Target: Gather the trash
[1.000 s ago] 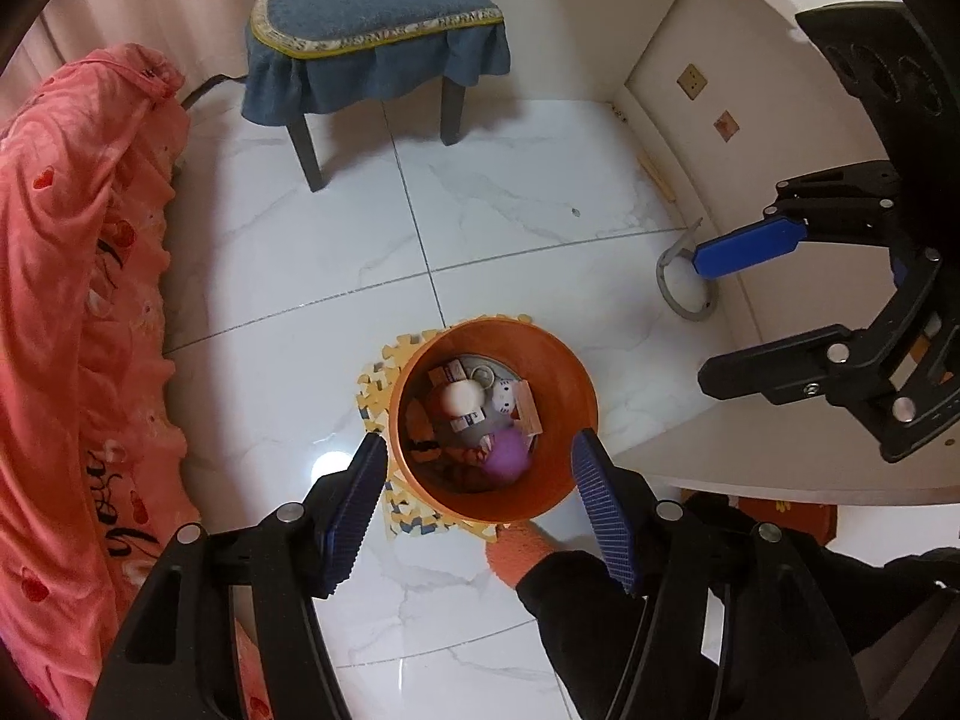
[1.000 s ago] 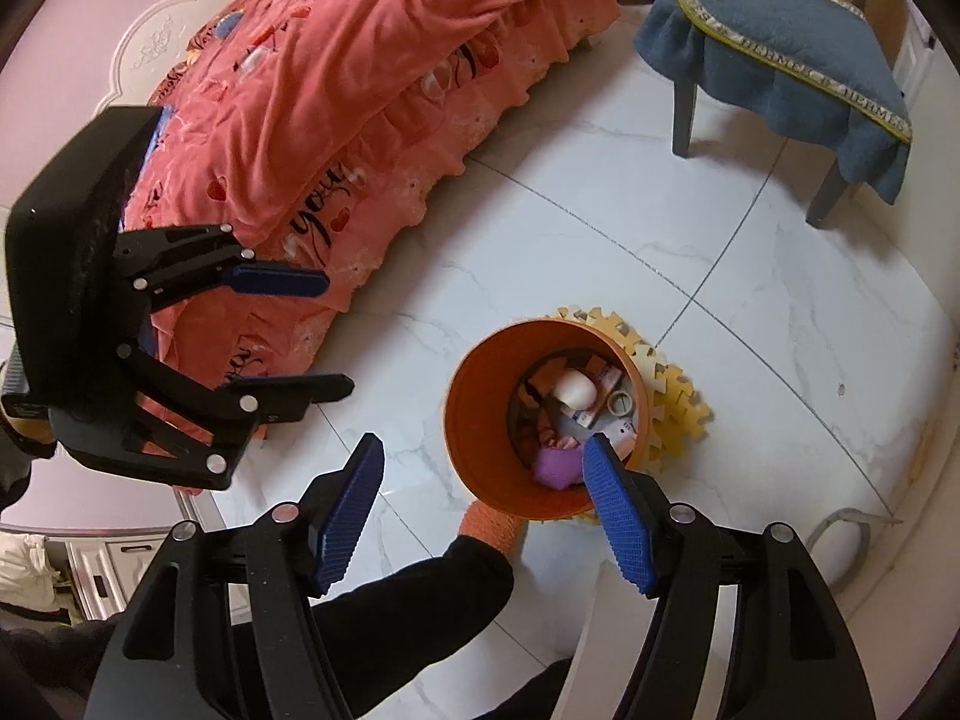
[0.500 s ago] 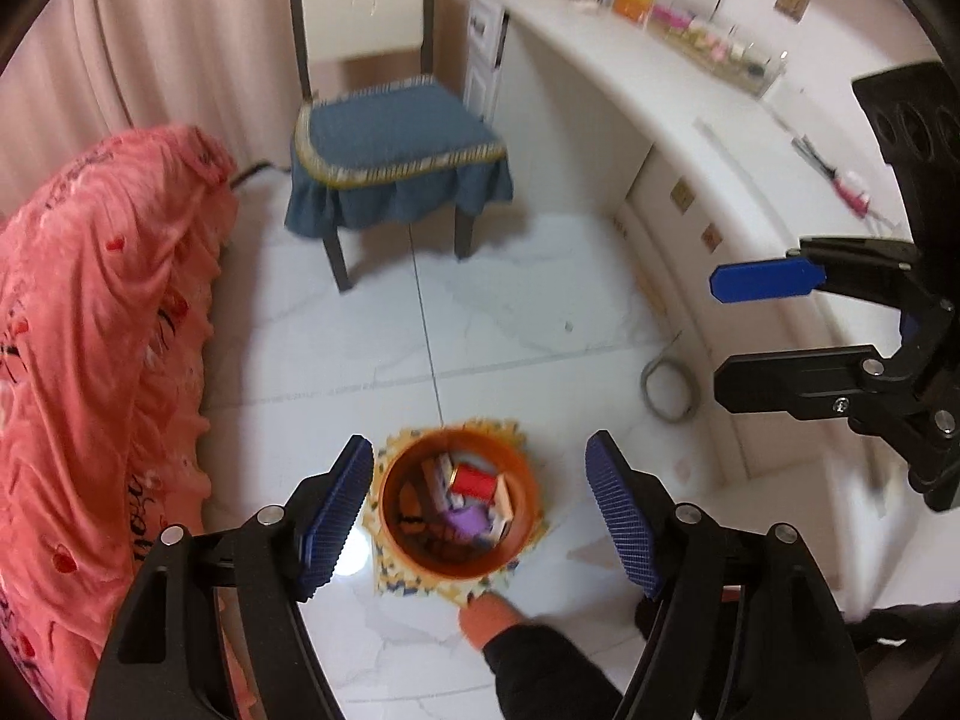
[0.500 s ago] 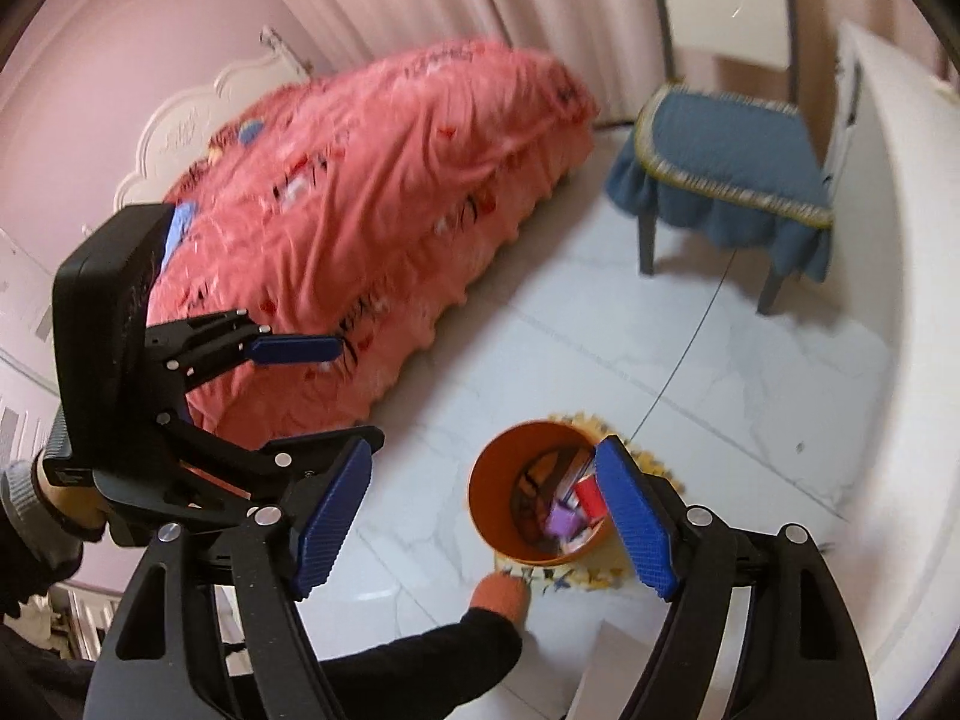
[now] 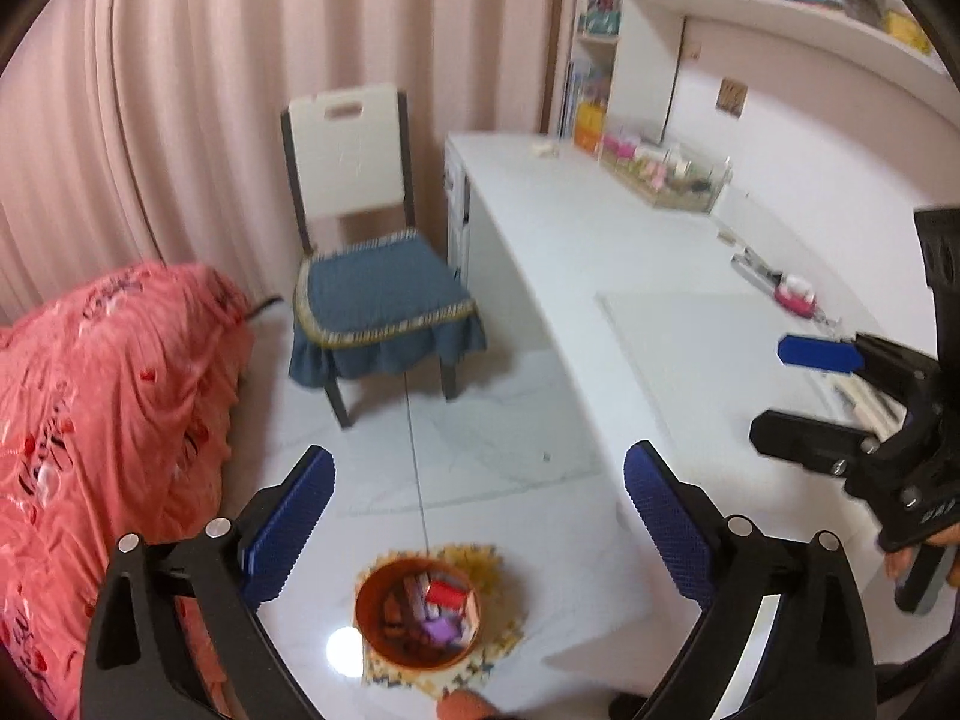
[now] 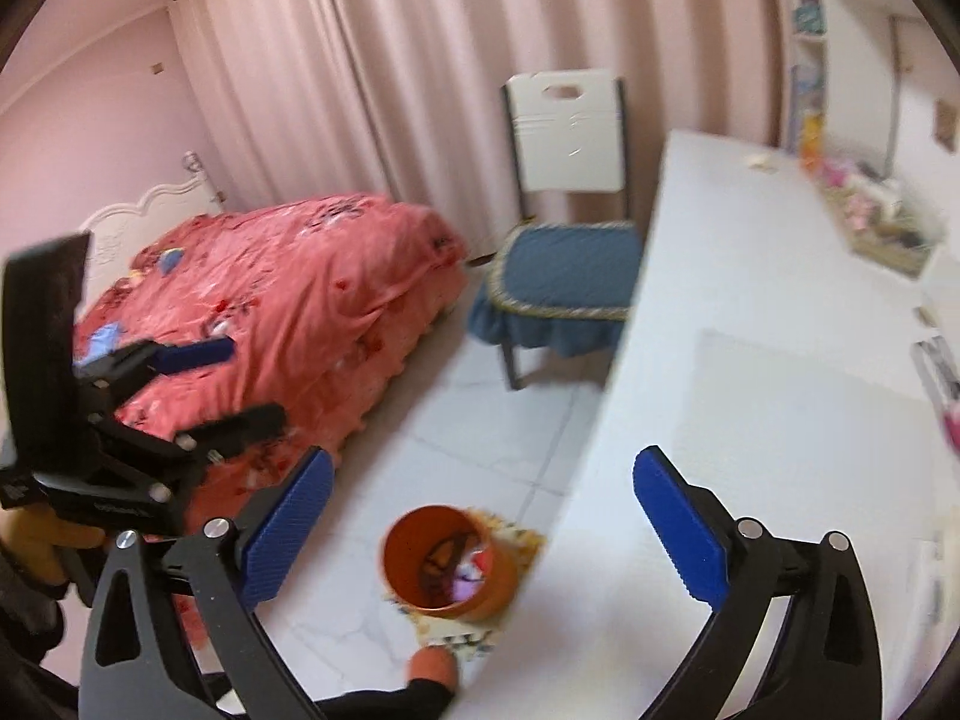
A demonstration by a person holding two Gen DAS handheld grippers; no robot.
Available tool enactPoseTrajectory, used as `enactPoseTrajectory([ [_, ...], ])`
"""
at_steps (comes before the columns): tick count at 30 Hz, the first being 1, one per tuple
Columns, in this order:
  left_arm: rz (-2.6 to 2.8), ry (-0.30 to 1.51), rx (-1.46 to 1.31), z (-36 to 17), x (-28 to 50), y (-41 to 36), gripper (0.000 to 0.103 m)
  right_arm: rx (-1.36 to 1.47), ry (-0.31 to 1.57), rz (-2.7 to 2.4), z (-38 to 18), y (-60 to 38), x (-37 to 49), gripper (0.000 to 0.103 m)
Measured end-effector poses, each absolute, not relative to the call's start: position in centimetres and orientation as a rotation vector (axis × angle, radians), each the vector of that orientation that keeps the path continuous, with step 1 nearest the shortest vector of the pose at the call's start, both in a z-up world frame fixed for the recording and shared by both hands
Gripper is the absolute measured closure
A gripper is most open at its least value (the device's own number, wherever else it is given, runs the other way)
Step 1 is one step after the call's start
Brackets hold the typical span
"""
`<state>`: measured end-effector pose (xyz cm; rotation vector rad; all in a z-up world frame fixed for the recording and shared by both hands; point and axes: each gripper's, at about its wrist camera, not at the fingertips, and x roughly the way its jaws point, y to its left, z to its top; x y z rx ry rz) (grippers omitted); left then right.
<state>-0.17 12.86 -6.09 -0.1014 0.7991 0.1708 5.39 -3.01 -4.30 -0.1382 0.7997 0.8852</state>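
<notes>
Left wrist view, from its left edge: a bed under a rumpled coral-pink quilt (image 5: pixel 108 396), then a white-backed chair with a fringed blue seat cover (image 5: pixel 378 294) before pale pink curtains. Low in the middle, the round orange plastic trash bin (image 5: pixel 417 621) stands on a small yellow patterned foam mat (image 5: pixel 498 564) on the white marble-tile floor; it holds mixed scraps (a red piece and a purple piece stand out). The left gripper (image 5: pixel 477 531) hangs above it, jaws opening, blue pads well apart with nothing between them. Farther right runs the long white counter (image 5: pixel 600 252), bearing a clear tray of small colourful items (image 5: pixel 666 171), and over it the right gripper (image 5: pixel 804 396), jaws likewise opening and empty.

Right wrist view shows the same order: the left gripper (image 6: pixel 222 384) over the bed, the bin (image 6: pixel 450 564) beside the counter's edge, and a person's orange-gloved fingers (image 6: pixel 433 666) just below the mat.
</notes>
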Motion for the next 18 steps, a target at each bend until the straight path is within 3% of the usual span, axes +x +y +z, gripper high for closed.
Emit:
enactPoseTrajectory([
  [18,0.148,0.620,-0.042,-0.9,0.8,4.0,0.006,0.001,0.647,0.645,0.3,-15.2,5.3,0.005],
])
